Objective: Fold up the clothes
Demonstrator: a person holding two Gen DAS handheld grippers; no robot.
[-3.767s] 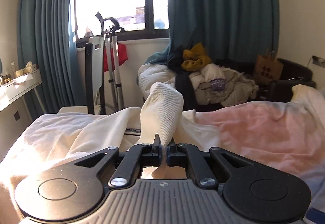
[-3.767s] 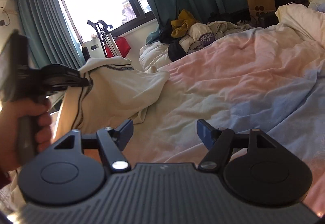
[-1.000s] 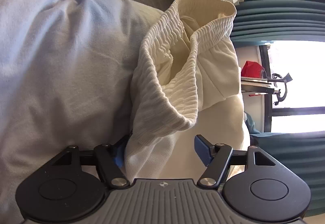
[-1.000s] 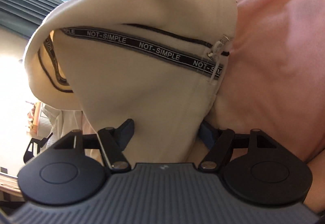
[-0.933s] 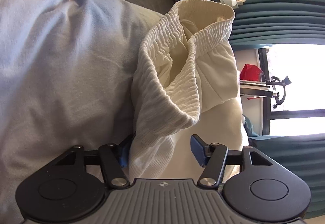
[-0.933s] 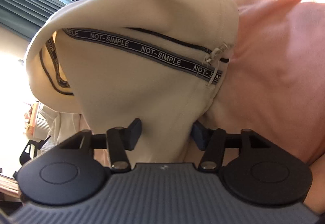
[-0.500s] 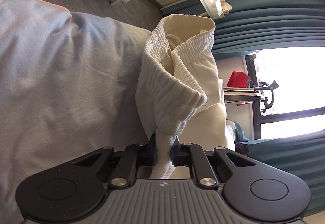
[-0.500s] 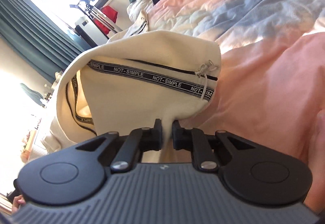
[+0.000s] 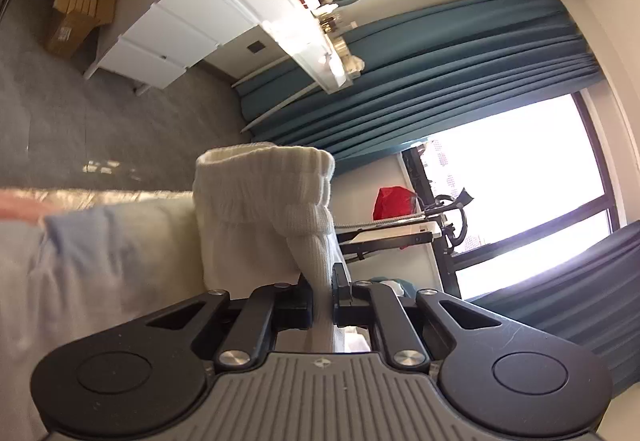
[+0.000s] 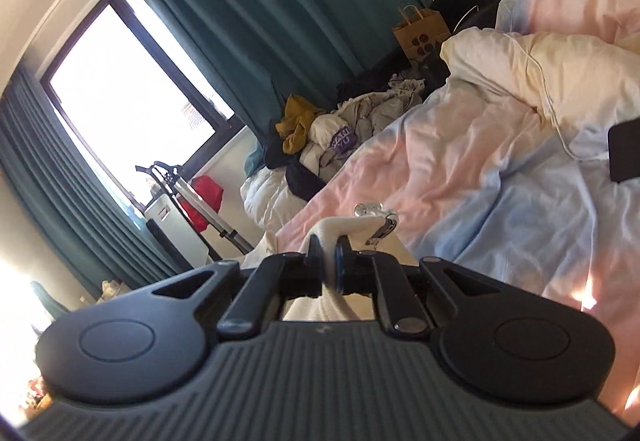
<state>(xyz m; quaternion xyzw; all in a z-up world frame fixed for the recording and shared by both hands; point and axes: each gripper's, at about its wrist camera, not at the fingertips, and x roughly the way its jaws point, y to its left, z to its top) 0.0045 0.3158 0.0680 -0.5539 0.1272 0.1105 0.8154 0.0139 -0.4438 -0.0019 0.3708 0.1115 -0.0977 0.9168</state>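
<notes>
Two grips are held on one cream garment (image 9: pixel 260 217) over the bed (image 10: pixel 500 177) edge: left gripper (image 9: pixel 322 295) clamped on ribbed waistband, right gripper (image 10: pixel 328 267) clamped by the zipper pull (image 10: pixel 382 227). Lifting step judged; spreading flat is called for.

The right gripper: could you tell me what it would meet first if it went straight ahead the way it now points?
The right gripper is shut on the cream garment, so that cloth leads. Beyond it, the line runs over the pink and blue bedcover towards the clothes pile; the bedcover probably comes first, though depth is unclear.
</notes>
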